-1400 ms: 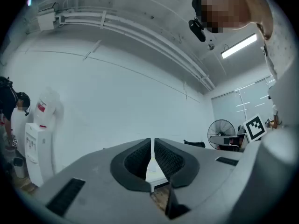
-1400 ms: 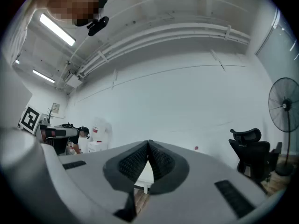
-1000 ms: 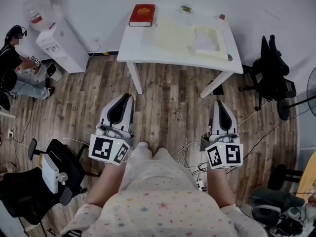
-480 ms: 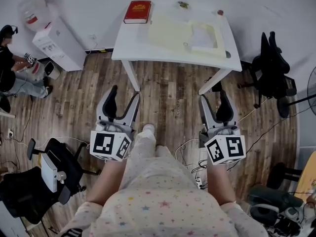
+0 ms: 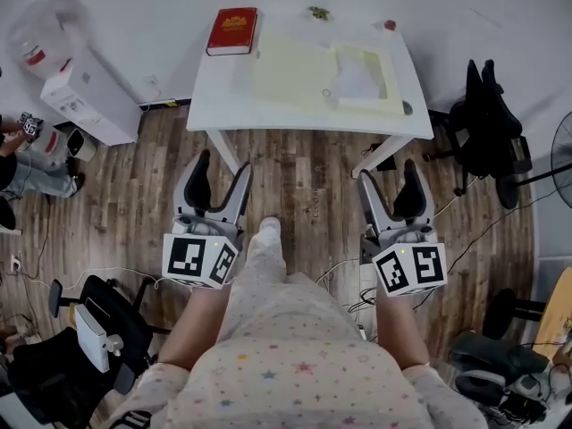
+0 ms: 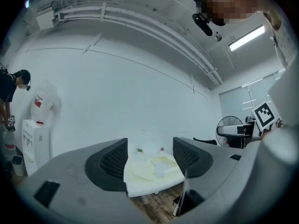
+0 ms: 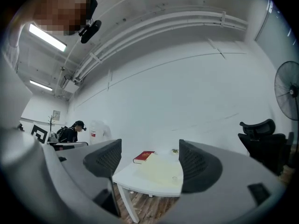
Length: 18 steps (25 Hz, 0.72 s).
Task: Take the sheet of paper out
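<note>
A white table (image 5: 223,96) stands ahead on the wooden floor. On it lies a pale yellow folder (image 5: 290,74) with a white sheet of paper (image 5: 357,77) in its right part. My left gripper (image 5: 219,179) is held level, well short of the table; its jaws have just been opening and nothing is between them. My right gripper (image 5: 391,190) is open too, empty and level. In the left gripper view the left gripper (image 6: 149,155) frames the folder (image 6: 156,167). In the right gripper view the right gripper (image 7: 149,160) frames the table's left corner (image 7: 140,181).
A red book (image 5: 231,30) lies on the table's far left corner. A water dispenser (image 5: 76,88) stands left of the table, with a seated person (image 5: 18,150) beyond it. A black office chair (image 5: 487,123) is right of the table. Cables cross the floor.
Both grippers' jaws went from shut to open. Both grippers moved forward toward the table, which now sits nearer and lower in the head view.
</note>
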Each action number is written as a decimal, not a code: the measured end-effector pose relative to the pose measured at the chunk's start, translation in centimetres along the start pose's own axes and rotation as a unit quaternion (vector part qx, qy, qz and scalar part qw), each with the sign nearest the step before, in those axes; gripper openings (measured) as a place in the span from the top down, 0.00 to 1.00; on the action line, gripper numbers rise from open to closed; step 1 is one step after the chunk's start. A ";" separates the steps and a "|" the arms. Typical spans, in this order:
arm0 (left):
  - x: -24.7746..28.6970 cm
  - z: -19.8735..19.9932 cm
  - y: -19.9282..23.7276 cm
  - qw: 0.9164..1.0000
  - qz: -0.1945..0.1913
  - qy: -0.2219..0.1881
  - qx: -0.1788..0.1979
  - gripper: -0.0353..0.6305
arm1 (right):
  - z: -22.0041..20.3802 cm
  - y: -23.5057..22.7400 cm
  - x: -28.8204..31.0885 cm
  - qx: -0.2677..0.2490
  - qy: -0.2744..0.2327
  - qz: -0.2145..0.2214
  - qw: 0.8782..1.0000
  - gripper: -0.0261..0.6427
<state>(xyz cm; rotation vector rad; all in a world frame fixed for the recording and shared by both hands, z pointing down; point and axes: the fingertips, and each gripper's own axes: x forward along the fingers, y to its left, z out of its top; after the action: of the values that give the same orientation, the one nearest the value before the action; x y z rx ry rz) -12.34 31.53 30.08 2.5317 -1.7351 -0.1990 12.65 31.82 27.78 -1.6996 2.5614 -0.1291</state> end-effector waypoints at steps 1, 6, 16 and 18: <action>1.1 0.0 0.4 1.000 -0.004 -0.001 -0.001 0.53 | 0.0 -0.2 1.0 0.001 0.002 0.001 1.000 0.41; 6.9 0.5 3.2 1.000 -0.021 -0.003 -0.002 0.53 | 0.3 -0.8 6.8 0.003 0.013 0.007 1.000 0.43; 15.1 0.9 9.3 0.999 -0.041 0.001 -0.002 0.53 | -0.1 -1.6 17.2 0.029 0.010 -0.003 1.000 0.45; 16.2 0.8 10.1 0.999 -0.042 0.003 -0.003 0.53 | -0.3 -1.6 18.5 0.030 0.011 -0.003 0.999 0.45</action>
<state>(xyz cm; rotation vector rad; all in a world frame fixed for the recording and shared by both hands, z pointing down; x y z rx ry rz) -16.01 12.82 29.48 2.6000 -1.6247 -0.2016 6.91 14.16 28.13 -1.6945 2.5413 -0.2242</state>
